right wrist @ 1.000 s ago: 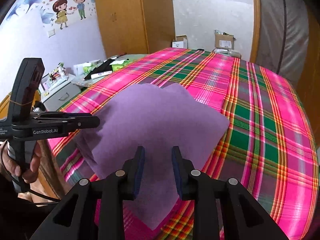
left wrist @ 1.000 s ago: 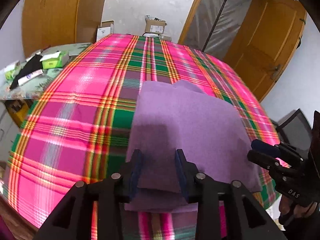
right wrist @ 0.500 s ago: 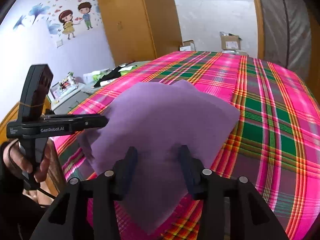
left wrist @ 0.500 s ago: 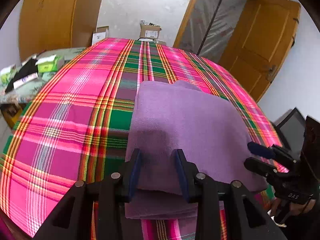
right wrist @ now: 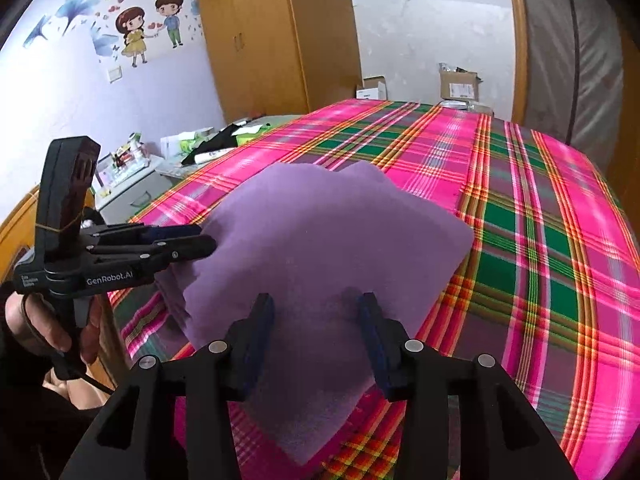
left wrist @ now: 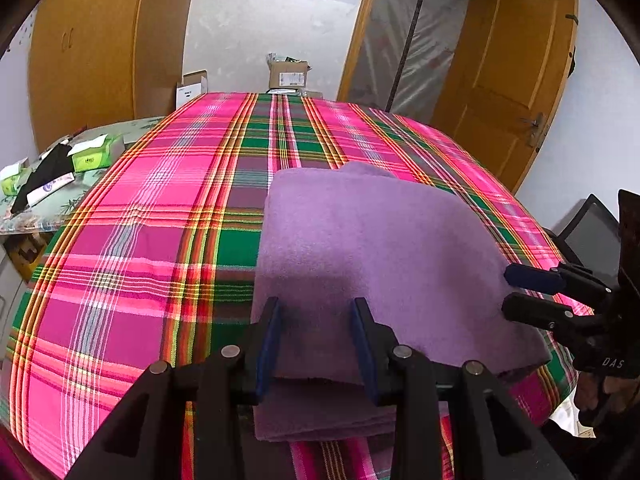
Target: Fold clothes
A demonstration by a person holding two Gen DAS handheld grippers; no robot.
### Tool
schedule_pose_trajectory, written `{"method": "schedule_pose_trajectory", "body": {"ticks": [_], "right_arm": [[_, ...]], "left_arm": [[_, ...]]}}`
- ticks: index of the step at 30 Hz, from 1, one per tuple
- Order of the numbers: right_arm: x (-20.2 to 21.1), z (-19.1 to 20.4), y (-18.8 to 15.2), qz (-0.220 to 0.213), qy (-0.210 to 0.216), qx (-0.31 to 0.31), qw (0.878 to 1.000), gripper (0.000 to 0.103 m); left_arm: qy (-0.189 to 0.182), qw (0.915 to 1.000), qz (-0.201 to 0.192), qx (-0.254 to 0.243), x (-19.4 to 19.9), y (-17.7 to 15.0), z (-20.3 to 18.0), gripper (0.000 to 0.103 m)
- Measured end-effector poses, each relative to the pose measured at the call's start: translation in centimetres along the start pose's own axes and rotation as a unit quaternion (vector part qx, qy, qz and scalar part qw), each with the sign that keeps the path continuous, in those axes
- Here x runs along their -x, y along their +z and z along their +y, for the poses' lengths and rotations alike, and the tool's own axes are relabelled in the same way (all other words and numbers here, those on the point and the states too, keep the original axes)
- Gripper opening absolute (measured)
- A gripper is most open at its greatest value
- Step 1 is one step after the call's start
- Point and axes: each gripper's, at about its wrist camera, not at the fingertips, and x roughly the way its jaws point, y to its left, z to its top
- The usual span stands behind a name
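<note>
A folded purple cloth point(left wrist: 380, 248) point(right wrist: 328, 240) lies in a thick rectangle on the pink and green plaid bedspread point(left wrist: 160, 220) point(right wrist: 540, 220), near its front edge. My left gripper point(left wrist: 314, 308) point(right wrist: 208, 238) hovers open at the cloth's near left edge, and fabric shows in the gap but is not pinched. At the cloth's right corner my right gripper point(right wrist: 314, 304) point(left wrist: 508, 293) is open too, its fingers wide apart above the fabric. A hand point(right wrist: 52, 328) holds the left gripper's handle.
A low side table point(left wrist: 80, 160) with green boxes and a dark item stands left of the bed. Cardboard boxes point(left wrist: 288, 74) sit past the far end. A wooden wardrobe point(left wrist: 92, 48) and a door point(left wrist: 512, 80) flank the room. A dark chair point(left wrist: 588, 232) stands at the right.
The right gripper's fingers have spread wider and it has drawn back a little. The left gripper has lifted slightly and kept the same gap. The cloth lies as before.
</note>
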Motion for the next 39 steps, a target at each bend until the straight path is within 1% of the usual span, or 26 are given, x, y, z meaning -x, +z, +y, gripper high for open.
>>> {"method": "schedule_pose_trajectory", "body": {"ticks": [2, 5, 8, 22, 25, 28, 33, 36, 39], "right_arm": [[0.1, -0.1, 0.1, -0.004, -0.006, -0.005, 1.000, 0.046], [0.4, -0.4, 0.4, -0.014, -0.004, -0.020, 1.000, 0.046], [0.9, -0.7, 0.8, -0.027, 0.003, -0.026, 0.999, 0.046], [1.5, -1.7, 1.3, -0.032, 0.006, -0.038, 0.999, 0.046], [1.6, -1.7, 1.2, -0.033, 0.007, -0.039, 0.999, 0.046], [1.7, -1.7, 1.2, -0.035, 0.008, -0.038, 0.999, 0.046], [1.7, -1.8, 1.4, -0.036, 0.007, -0.038, 0.999, 0.046], [1.7, -1.9, 1.4, -0.036, 0.008, -0.038, 0.999, 0.046], [1.7, -1.9, 1.4, -0.036, 0.008, -0.039, 0.999, 0.046]], "left_arm": [[0.000, 0.9999, 0.009, 0.005, 0.0, 0.3, 0.0, 0.036], [-0.004, 0.9991, 0.027, 0.033, 0.0, 1.3, 0.5, 0.035], [0.004, 0.9989, 0.034, 0.031, 0.1, 1.9, 0.4, 0.035], [0.016, 0.9995, 0.026, -0.004, 0.9, 3.8, -1.2, 0.035], [0.023, 0.9994, 0.020, -0.014, 1.1, 3.9, -1.8, 0.035], [0.021, 0.9995, 0.008, -0.023, 1.7, 4.2, -2.3, 0.035], [0.032, 0.9986, 0.017, -0.040, 1.3, 4.2, -3.1, 0.035], [0.039, 0.9986, 0.007, -0.037, 1.3, 3.9, -2.9, 0.035], [0.017, 0.9997, -0.007, -0.017, 1.8, 3.9, -2.1, 0.035]]}}
